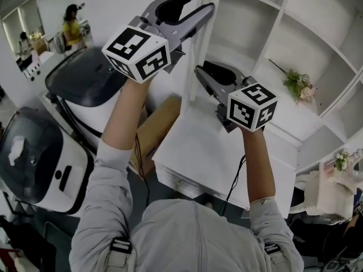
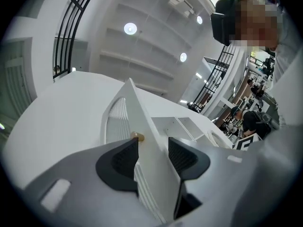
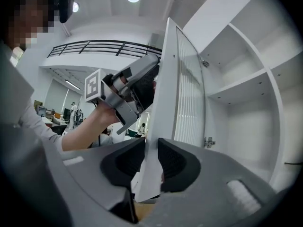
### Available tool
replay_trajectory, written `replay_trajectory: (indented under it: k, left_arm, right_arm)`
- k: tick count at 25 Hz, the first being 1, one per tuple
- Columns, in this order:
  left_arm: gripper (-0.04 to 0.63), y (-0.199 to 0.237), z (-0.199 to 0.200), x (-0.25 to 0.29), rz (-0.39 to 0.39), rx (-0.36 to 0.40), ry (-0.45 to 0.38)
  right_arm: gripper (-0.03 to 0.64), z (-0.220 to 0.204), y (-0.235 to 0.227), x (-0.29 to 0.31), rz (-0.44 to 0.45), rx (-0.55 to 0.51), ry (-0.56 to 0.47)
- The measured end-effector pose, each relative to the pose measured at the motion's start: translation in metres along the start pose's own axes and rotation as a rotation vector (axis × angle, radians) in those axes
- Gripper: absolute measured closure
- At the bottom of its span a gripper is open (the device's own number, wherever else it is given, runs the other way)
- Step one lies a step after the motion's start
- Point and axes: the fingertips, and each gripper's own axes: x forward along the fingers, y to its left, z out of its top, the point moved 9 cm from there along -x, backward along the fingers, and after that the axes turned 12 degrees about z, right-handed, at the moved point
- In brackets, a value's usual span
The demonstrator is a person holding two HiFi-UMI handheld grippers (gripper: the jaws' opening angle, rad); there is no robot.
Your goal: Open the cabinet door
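Your left gripper [image 2: 152, 151] has its jaws released astride the white slatted door [image 2: 142, 117], whose knob [image 2: 137, 136] is half hidden. Your right gripper [image 3: 151, 159] jaws grasp the door's edge, at twelve o'clock from you.

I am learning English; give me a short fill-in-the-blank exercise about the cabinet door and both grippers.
1. The cabinet door stands ___, not closed.
2. Between the jaws of the left gripper and of the right gripper stands the door's ___.
3. The small brass knob shows beside the ___ gripper's pad.
Missing words: open; edge; left.
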Motion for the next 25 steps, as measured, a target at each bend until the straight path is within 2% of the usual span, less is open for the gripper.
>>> replay_trajectory:
  k: [3, 4, 6, 11, 14, 17, 25]
  left_arm:
    - [0.379, -0.001, -0.002, -0.017, 0.0, 0.049, 0.067]
    - [0.365, 0.001, -0.003, -0.022, 0.013, 0.066, 0.089]
    - [0.394, 0.01, -0.004, -0.031, 0.057, 0.087, 0.111]
    - [0.434, 0.037, -0.006, -0.047, 0.188, 0.116, 0.104]
    - [0.466, 0.057, -0.007, -0.055, 0.238, 0.078, 0.097]
    - [0.474, 0.071, -0.008, -0.061, 0.247, 0.046, 0.097]
    - [0.469, 0.081, -0.005, -0.064, 0.239, 0.069, 0.117]
  right_arm:
    - [0.532, 0.001, 0.009, 0.024, 0.042, -0.016, -0.009]
    - [0.539, 0.001, 0.011, 0.031, 0.053, -0.013, -0.016]
    - [0.547, 0.001, 0.014, 0.046, 0.069, -0.005, -0.029]
    - [0.551, 0.001, 0.016, 0.082, 0.097, 0.004, -0.047]
    - [0.551, 0.0, 0.017, 0.103, 0.106, 0.014, -0.065]
    - [0.549, -0.001, 0.017, 0.117, 0.106, 0.037, -0.097]
    - [0.549, -0.002, 0.015, 0.129, 0.137, 0.063, -0.12]
